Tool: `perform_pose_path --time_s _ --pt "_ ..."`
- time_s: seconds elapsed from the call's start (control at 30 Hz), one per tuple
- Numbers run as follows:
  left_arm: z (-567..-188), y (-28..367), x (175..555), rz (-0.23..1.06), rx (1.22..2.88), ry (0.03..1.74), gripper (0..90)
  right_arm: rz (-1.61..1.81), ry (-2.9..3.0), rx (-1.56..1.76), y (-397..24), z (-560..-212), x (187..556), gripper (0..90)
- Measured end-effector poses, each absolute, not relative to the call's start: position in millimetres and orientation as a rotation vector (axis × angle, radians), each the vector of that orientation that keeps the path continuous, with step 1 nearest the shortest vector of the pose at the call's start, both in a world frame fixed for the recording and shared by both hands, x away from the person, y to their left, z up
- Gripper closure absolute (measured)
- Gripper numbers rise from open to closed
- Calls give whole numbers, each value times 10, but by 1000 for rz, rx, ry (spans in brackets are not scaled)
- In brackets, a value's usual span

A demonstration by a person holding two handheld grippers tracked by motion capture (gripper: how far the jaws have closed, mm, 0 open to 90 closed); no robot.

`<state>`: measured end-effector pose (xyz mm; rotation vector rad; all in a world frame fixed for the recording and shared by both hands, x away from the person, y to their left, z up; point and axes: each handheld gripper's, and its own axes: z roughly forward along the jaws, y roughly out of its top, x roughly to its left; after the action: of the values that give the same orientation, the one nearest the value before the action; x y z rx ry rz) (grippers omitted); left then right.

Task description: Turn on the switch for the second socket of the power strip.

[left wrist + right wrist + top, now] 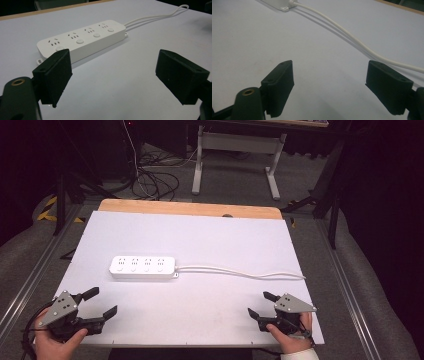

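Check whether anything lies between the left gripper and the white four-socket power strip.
Nothing visible does. The left gripper sits near the table's front edge with its jaws open and empty, and bare white tabletop runs from it to the white four-socket power strip. The strip's white cord trails off to the other side.

A white table top (200, 235) with a wooden far edge (190, 208); cables (150, 180) lie on the floor beyond.
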<state>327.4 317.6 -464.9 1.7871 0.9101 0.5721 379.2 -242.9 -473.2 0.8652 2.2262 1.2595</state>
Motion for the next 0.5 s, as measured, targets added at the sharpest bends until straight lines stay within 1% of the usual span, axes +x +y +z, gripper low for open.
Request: perform_pose_path --time_s 0.5 --pt "-4627 3175 3263 588 1795 907 143 1254 2235 859 -2417 -4741 3797 223"
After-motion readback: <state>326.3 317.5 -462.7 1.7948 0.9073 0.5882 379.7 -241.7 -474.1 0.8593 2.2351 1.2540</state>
